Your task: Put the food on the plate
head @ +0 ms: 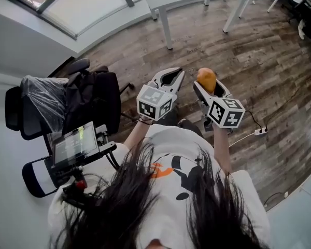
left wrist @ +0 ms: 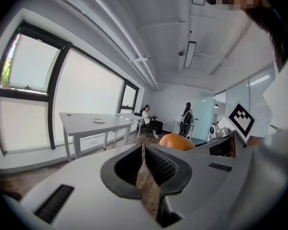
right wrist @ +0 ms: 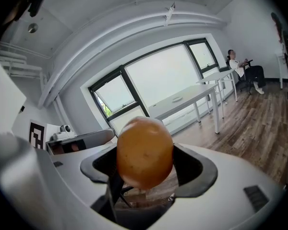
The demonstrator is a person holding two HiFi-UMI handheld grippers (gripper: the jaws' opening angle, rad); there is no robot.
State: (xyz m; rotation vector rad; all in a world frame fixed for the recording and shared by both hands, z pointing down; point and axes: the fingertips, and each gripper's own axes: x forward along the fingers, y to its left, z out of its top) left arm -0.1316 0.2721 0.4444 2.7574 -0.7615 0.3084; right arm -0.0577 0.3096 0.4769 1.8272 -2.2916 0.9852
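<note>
Right gripper view: the right gripper (right wrist: pixel 146 166) pinches a round orange-brown food piece (right wrist: pixel 145 150), potato-like in skin, between its two dark pads, high above the wooden floor (right wrist: pixel 259 128). Left gripper view: the left gripper (left wrist: pixel 144 163) has its claw pressed together with nothing in it. A small pale disc (left wrist: pixel 99 120), possibly the plate, lies on a white table (left wrist: pixel 81 124) well apart from both grippers. The step in hand appears to be the carry. Advisable technique: keep the squeeze steady, since a rounded piece can roll out of the pads; hold the gripper level, lower the piece onto the plate's middle, and only then release. Legible writing: none. The marker cubes (head: pixel 155 101) bear only black-and-white square patterns.
</note>
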